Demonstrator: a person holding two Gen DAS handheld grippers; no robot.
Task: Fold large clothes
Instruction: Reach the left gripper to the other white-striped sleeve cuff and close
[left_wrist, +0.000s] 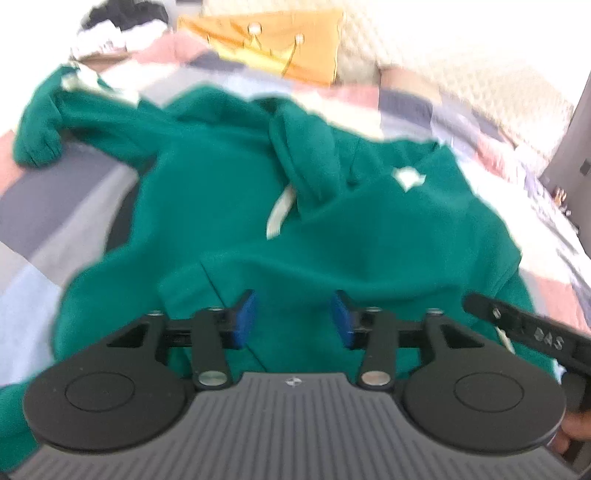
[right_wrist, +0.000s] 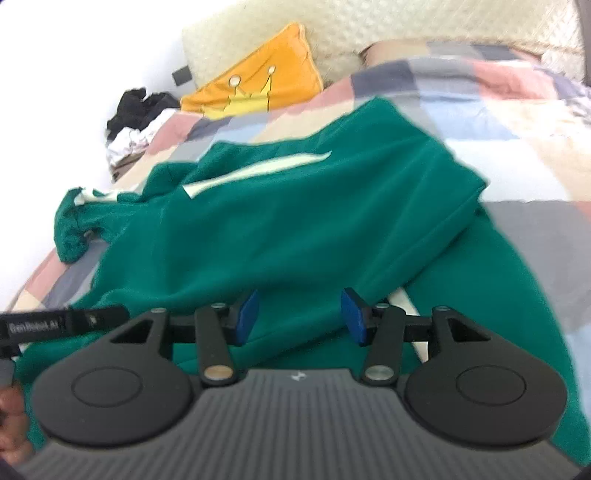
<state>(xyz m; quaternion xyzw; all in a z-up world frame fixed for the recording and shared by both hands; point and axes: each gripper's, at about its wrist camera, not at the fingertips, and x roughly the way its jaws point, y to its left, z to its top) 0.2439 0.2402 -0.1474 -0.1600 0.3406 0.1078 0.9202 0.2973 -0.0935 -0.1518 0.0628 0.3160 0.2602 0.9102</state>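
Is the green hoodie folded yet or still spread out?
Mostly spread: the green hoodie lies rumpled on the patchwork quilt, one sleeve outstretched.

White letters "DAS" stand on the black arm of the right gripper — a blurred label on the left gripper's arm stays unreadable.

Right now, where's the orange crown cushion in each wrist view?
Left wrist: orange crown cushion sits top centre, beyond the green hoodie, leaning on the cream headboard.
Right wrist: cushion sits upper left of centre, also on the headboard.
Shared landmark: the black and white clothes pile, left of the cushion in both.
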